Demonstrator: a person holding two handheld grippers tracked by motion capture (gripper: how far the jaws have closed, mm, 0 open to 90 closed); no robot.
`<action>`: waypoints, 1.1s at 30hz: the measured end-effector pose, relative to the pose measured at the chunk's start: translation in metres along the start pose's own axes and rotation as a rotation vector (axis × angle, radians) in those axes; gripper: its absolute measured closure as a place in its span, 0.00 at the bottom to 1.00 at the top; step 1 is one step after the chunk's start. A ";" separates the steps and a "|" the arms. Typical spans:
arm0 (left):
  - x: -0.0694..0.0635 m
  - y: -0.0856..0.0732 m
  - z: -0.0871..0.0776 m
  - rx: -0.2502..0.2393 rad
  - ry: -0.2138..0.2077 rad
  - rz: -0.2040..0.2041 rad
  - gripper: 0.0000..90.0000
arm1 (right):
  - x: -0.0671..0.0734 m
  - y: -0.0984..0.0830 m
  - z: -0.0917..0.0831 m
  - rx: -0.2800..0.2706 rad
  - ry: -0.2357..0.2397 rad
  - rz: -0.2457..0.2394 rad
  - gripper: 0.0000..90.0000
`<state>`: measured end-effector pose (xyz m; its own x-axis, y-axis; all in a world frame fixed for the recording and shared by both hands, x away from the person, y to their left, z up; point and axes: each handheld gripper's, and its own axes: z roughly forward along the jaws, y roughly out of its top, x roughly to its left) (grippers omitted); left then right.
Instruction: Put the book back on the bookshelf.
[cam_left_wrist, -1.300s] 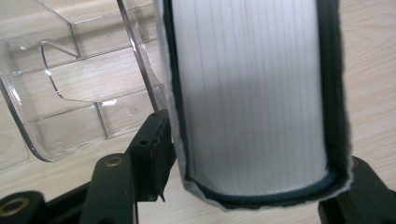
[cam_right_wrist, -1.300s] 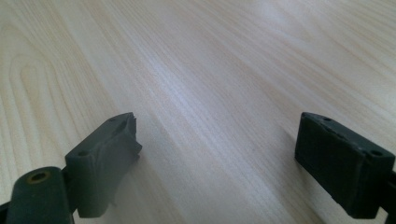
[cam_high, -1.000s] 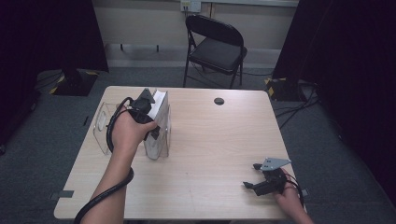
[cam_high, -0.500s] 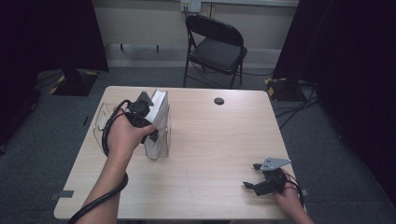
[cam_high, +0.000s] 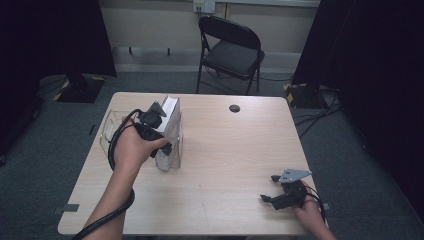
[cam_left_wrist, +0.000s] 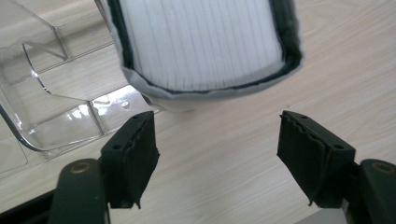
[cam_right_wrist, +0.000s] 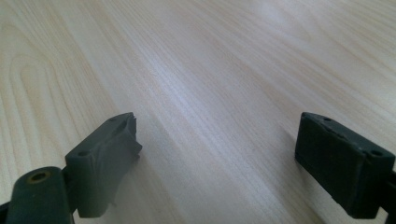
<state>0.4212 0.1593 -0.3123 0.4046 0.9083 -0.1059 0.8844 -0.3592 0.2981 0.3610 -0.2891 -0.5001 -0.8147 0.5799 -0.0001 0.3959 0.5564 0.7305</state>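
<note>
A white pleated filter block with a grey-black rim (cam_high: 170, 116) stands upright in a clear plastic holder (cam_high: 109, 131) on the table's left side. In the left gripper view the filter block (cam_left_wrist: 201, 44) sits just beyond the open jaws, and the clear plastic holder (cam_left_wrist: 51, 107) lies to the left. My left gripper (cam_high: 161, 148) is at the filter's near side, open, with nothing between its pads (cam_left_wrist: 133, 149). My right gripper (cam_high: 270, 189) rests low over the table's front right corner, open and empty, its fingertips (cam_right_wrist: 109, 151) just above bare wood.
A small black round disc (cam_high: 234, 108) lies near the table's far edge. A black folding chair (cam_high: 231, 50) stands behind the table. The left gripper's cable (cam_high: 102, 220) trails off the front edge. Dark curtains hang on both sides.
My left hand and gripper have slid slightly toward the table's front along the filter block. The right gripper has stayed in place.
</note>
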 end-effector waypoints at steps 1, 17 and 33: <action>0.000 -0.001 0.000 -0.001 0.002 0.008 0.29 | 0.000 0.000 0.000 0.000 0.000 0.000 0.14; 0.001 -0.013 0.007 -0.062 -0.053 0.080 0.20 | 0.000 0.000 0.000 0.000 0.000 0.000 0.14; -0.007 -0.026 0.013 -0.098 -0.093 0.094 0.21 | 0.000 0.000 0.000 0.001 -0.001 -0.001 0.14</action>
<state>0.3980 0.1595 -0.3316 0.5079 0.8466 -0.1592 0.8168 -0.4146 0.4011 0.3610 -0.2892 -0.5000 -0.8145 0.5801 -0.0017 0.3956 0.5577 0.7297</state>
